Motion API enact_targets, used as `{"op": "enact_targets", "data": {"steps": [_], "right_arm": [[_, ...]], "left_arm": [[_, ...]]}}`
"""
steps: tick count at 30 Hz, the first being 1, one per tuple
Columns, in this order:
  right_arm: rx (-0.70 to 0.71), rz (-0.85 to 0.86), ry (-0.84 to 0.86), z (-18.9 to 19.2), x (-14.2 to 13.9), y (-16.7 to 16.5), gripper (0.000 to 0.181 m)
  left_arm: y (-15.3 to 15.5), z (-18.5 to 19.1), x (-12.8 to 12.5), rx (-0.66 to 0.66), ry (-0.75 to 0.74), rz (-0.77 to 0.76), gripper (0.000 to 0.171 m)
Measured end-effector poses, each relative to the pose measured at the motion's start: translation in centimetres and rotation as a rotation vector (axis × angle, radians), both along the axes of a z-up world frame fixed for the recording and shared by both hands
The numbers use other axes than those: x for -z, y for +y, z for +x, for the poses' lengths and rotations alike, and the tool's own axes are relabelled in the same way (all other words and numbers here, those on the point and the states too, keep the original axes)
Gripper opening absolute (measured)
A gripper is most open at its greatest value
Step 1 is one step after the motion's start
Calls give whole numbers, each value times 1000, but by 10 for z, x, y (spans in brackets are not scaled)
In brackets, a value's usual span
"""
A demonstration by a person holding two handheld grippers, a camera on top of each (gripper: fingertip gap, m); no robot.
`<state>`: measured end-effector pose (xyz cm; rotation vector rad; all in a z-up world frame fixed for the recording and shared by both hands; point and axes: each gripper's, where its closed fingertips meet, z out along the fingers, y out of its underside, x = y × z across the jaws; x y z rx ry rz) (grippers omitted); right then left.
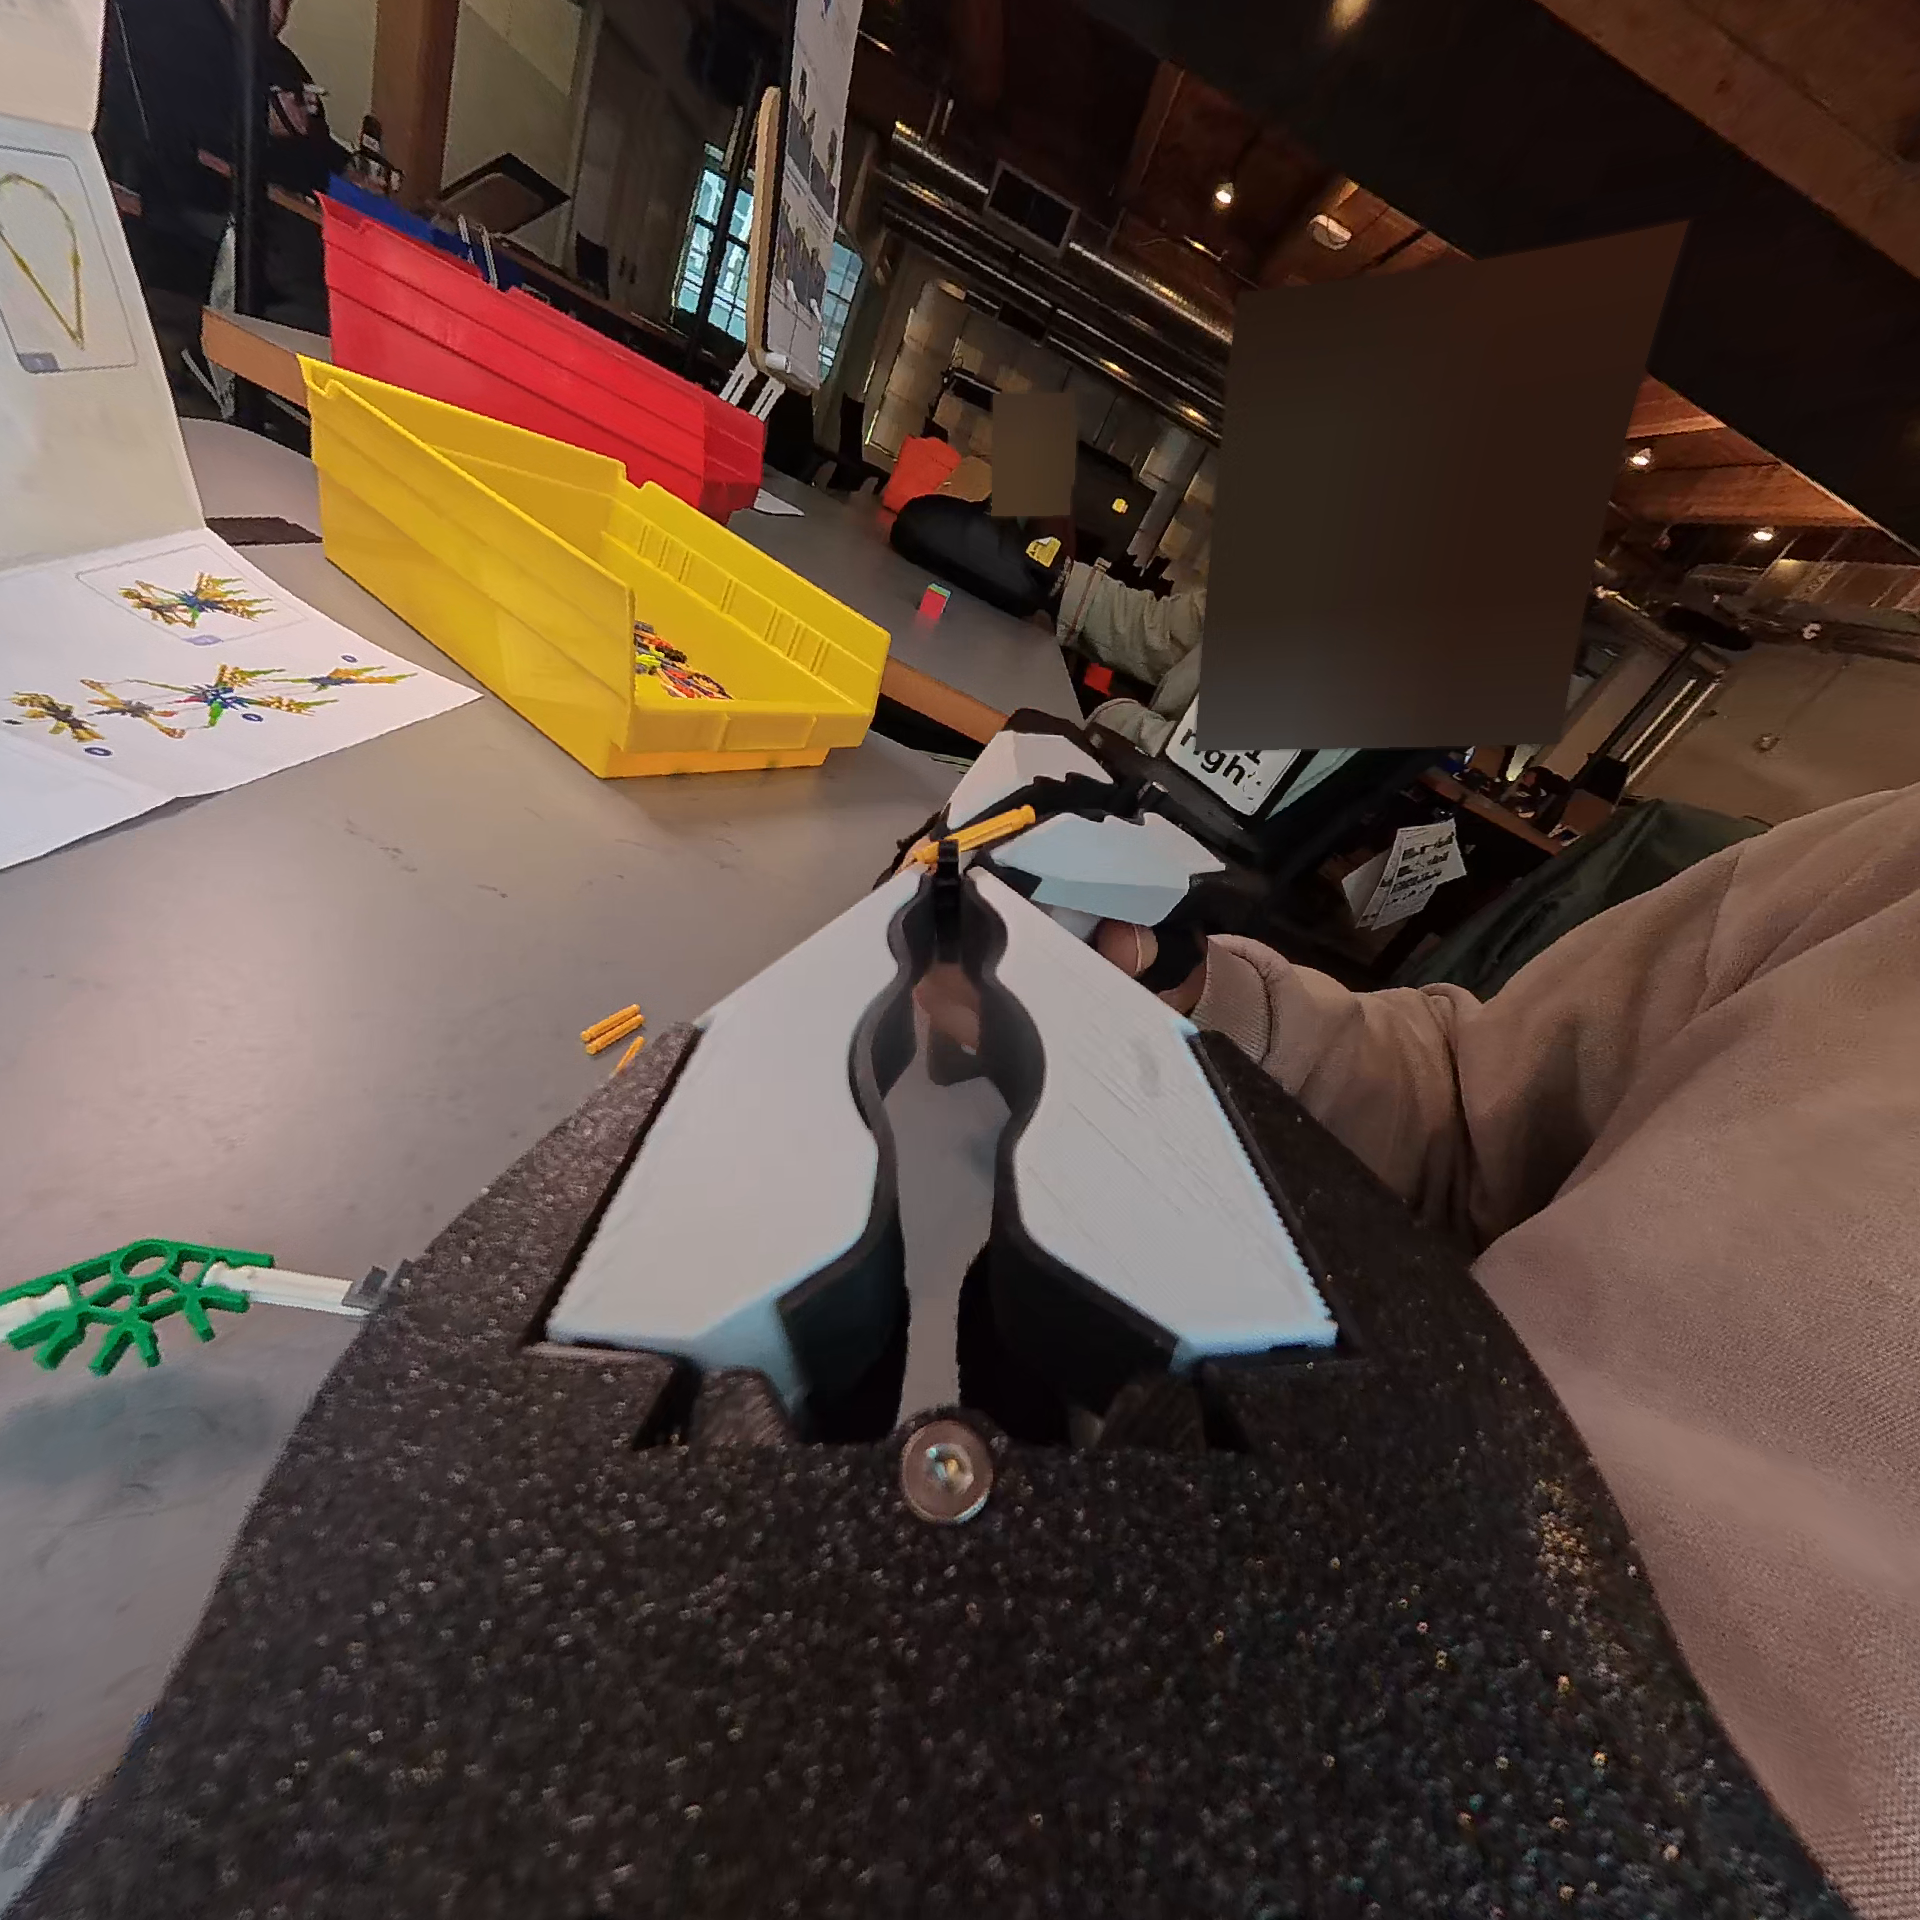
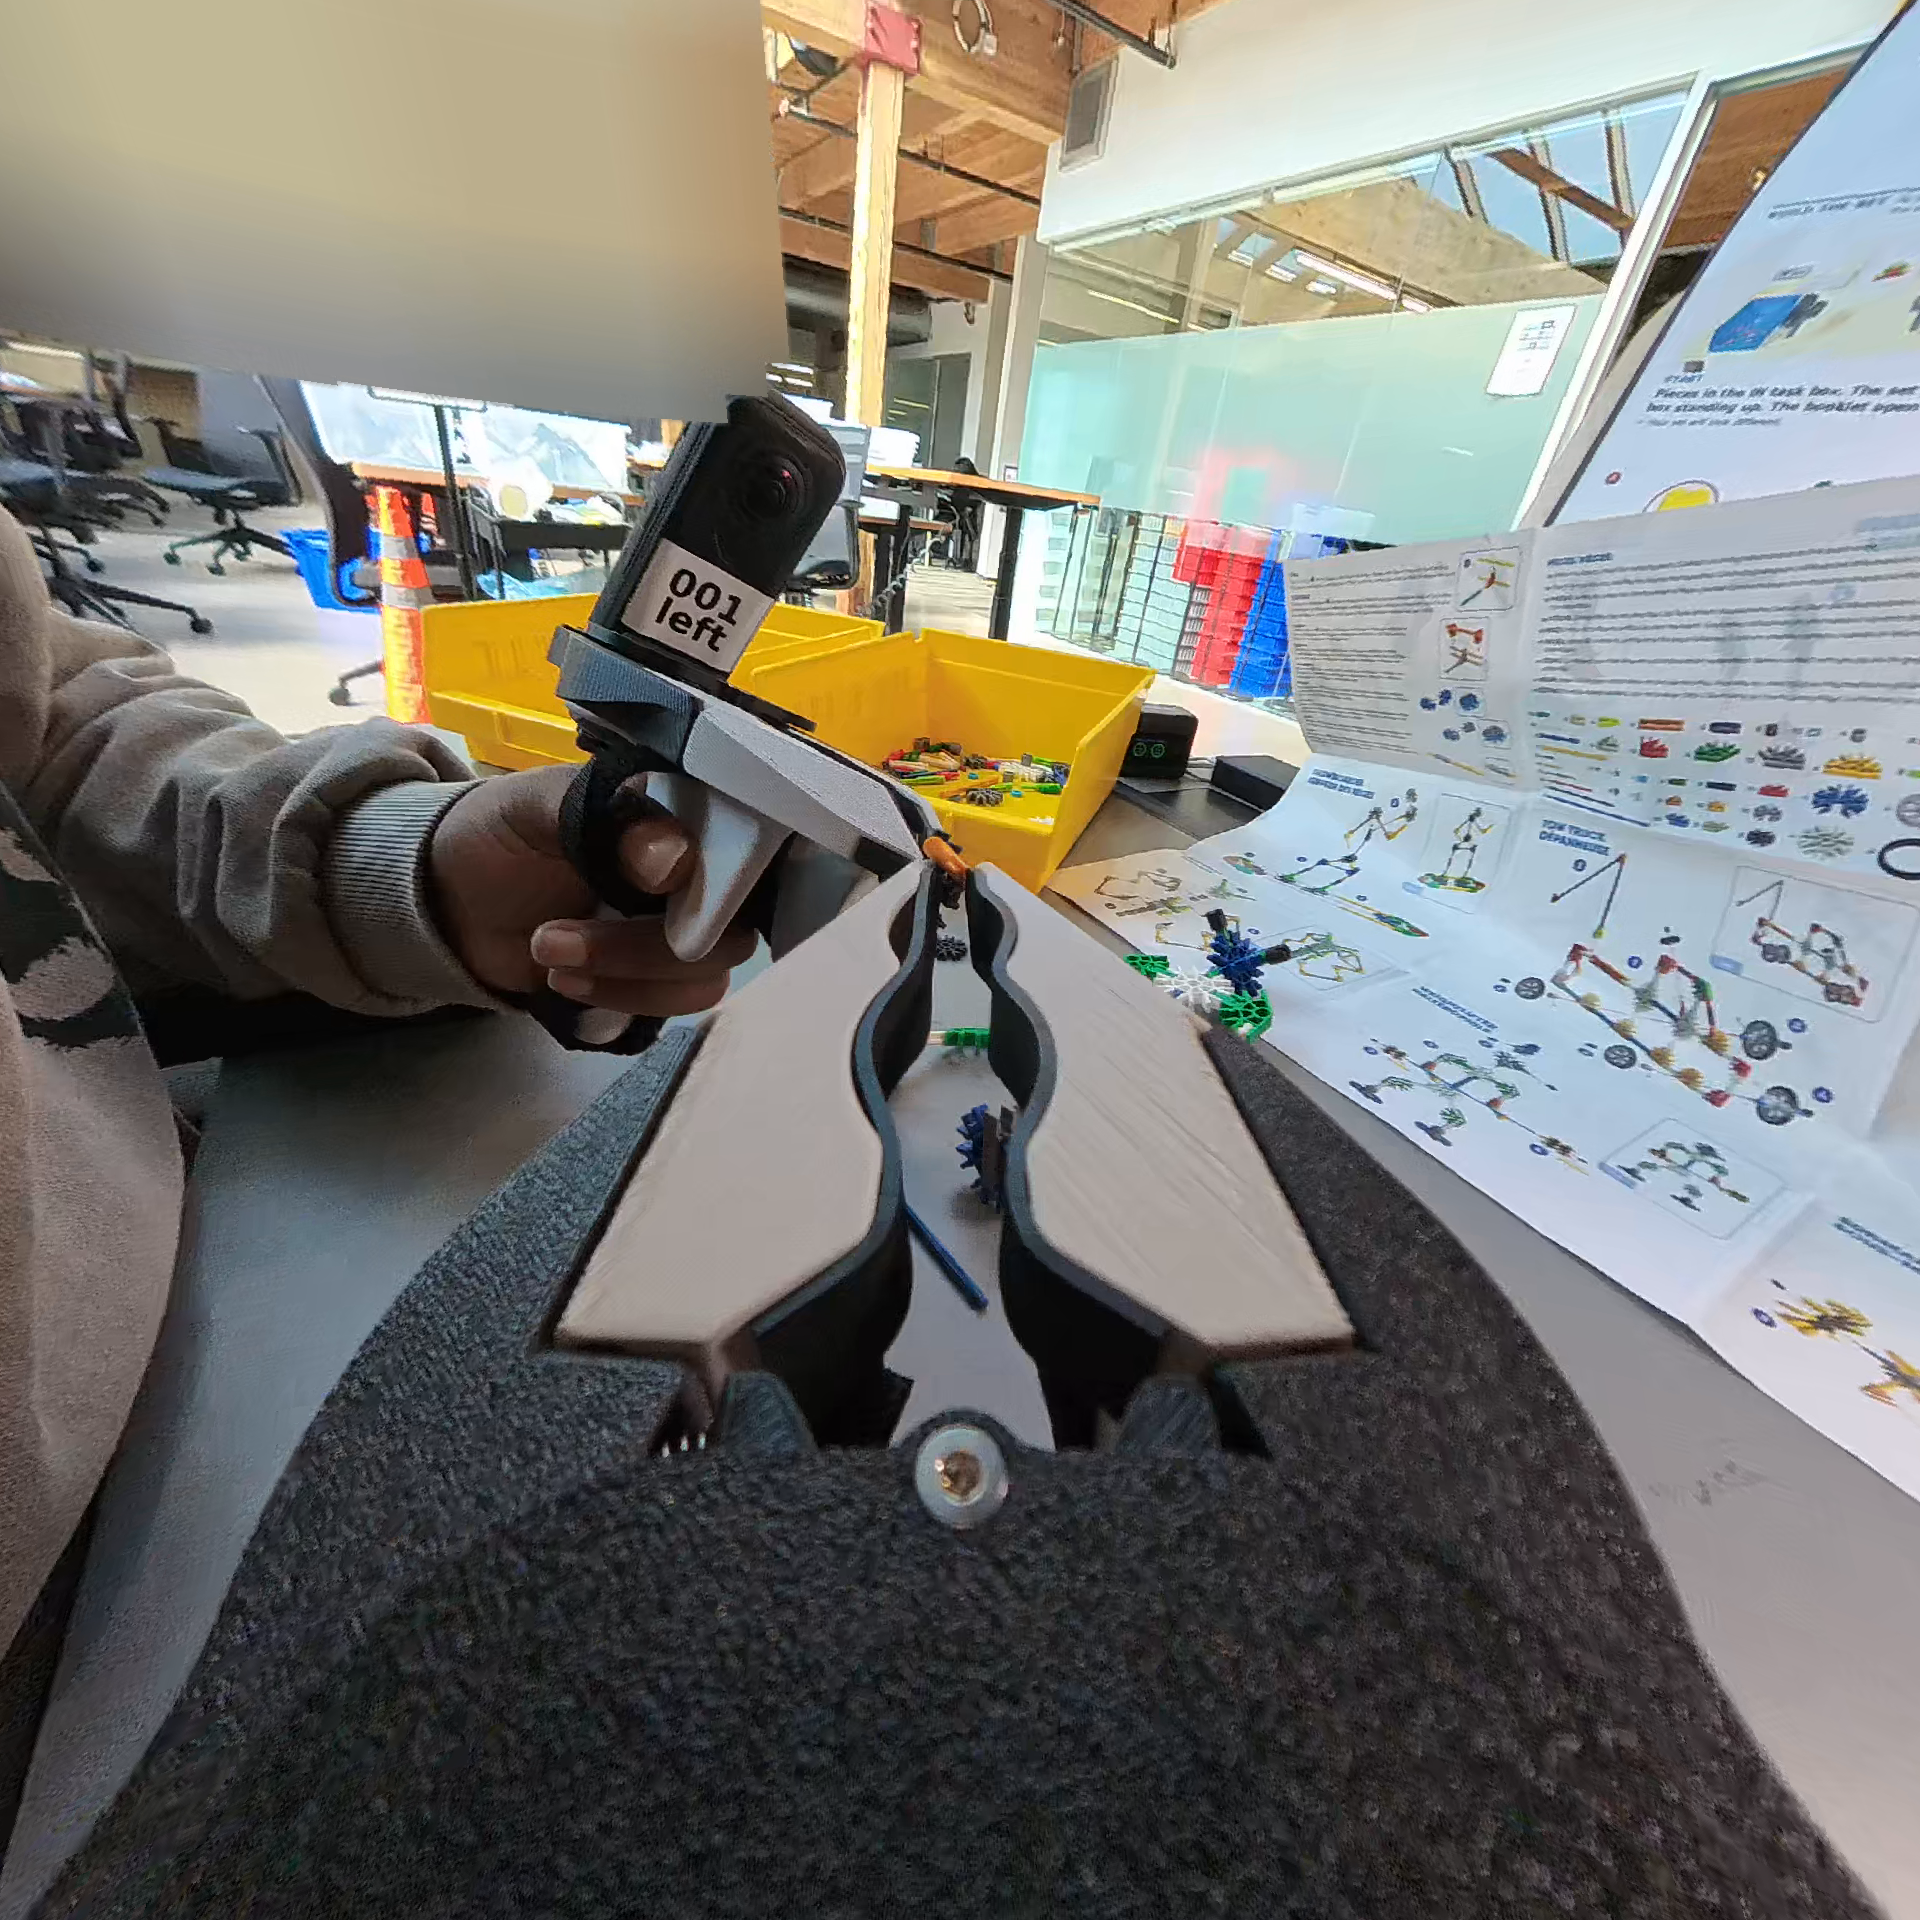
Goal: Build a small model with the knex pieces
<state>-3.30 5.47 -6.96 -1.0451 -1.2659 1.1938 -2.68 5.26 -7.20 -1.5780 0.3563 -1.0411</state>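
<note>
My left gripper (image 1: 948,896) is shut on a small black connector (image 1: 948,914), held above the grey table. My right gripper (image 2: 948,881) meets it tip to tip and is shut on a short yellow-orange rod (image 1: 982,834). The rod lies along the right gripper's jaws, and its end (image 2: 948,852) touches the top of the black connector (image 2: 948,885). In the right wrist view the left gripper (image 2: 928,844) comes in from the left, held by a hand (image 2: 582,894). How far the rod sits in the connector is hidden.
On the table (image 1: 364,987) lie a few loose yellow rods (image 1: 613,1029) and a green connector on a white rod (image 1: 125,1299). Yellow bin with parts (image 1: 748,623), red bins (image 1: 499,332), instruction sheet (image 2: 1558,883), blue connector (image 2: 977,1138), blue rod (image 2: 945,1257), small built cluster (image 2: 1226,977).
</note>
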Motion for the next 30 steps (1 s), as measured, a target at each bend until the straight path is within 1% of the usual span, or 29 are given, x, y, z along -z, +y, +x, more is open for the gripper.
{"op": "enact_targets", "data": {"steps": [5,11,16,19,25,30], "right_arm": [[81,162,-46,-1,0,1,4],[78,282,-105,0,1,-1,3],[50,333,-152,2,2,0,1],[53,328,-159,2,4,0,1],[133,374,-113,1,1,1,1],[114,335,-111,1,0,0,1]], "left_arm": [[1,-1,1,-18,39,7,2],[0,0,3,-19,69,10,2],[-1,3,5,-13,88,3,2],[0,2,6,-14,74,-9,2],[2,0,5,-23,34,-29,2],[1,1,4,-13,26,-27,2]]}}
